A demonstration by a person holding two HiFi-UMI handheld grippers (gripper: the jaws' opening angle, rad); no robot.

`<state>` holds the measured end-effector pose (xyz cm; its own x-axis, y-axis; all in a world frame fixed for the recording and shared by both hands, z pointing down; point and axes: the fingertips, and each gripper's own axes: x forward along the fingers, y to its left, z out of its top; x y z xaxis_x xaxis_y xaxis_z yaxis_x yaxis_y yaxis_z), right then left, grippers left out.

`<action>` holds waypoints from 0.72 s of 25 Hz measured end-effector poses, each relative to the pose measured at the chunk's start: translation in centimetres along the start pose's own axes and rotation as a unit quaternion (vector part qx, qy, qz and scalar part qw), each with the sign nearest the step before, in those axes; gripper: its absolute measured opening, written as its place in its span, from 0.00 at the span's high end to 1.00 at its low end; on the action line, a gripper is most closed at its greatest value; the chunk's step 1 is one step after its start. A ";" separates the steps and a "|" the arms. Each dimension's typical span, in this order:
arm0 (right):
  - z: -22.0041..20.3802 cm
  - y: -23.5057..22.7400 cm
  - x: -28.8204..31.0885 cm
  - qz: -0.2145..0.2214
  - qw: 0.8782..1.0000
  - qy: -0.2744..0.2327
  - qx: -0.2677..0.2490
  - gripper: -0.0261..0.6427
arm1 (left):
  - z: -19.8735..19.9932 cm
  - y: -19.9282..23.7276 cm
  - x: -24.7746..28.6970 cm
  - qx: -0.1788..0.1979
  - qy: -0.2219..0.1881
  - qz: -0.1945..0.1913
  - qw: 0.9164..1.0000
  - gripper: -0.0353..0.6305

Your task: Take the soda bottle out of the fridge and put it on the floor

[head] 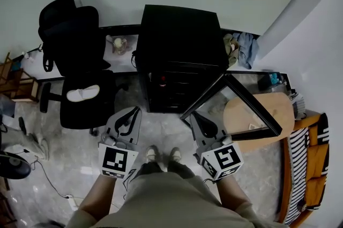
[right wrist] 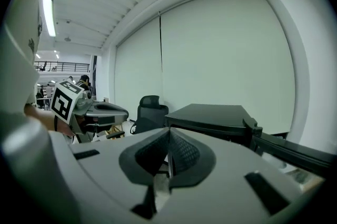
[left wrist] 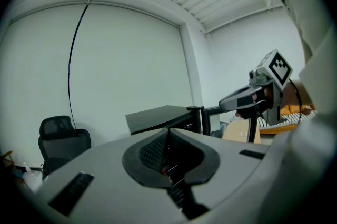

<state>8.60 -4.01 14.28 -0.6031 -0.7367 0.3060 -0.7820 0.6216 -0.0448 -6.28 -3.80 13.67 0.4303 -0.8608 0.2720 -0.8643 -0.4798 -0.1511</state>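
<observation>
Left gripper [head: 135, 112] jaws together, empty; right gripper [head: 195, 116] same. I face black fridge [head: 179, 34], glass door [head: 236, 109] standing open. Square-patterned marker cubes [head: 115, 160] on both.

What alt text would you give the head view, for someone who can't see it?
Looking down from a person's head: a small black fridge stands ahead with its glass door swung open to the right. The person holds the left tongs and right tongs, both closed and empty, pointed toward it. A black office chair stands to the left.
</observation>
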 end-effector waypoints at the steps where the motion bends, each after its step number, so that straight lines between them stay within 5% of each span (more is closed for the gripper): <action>1: -0.2 -0.3 0.2 0.003 1.000 -0.002 0.006 0.97 | -0.1 -0.1 0.2 -0.001 0.002 0.002 1.000 0.93; 16: -5.0 -3.9 10.5 0.003 1.000 -0.011 0.002 0.96 | -4.7 2.7 6.6 -0.029 0.003 0.030 0.999 0.93; 18: -6.4 -3.9 12.6 0.008 1.000 -0.007 -0.002 0.86 | -6.0 3.2 7.6 -0.034 0.005 0.034 0.999 0.93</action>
<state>5.07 -14.08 24.40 -0.6180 -0.7298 0.2923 -0.7714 0.6346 -0.0467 -7.30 -10.88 20.94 0.3670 -0.8894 0.2727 -0.9076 -0.4066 -0.1046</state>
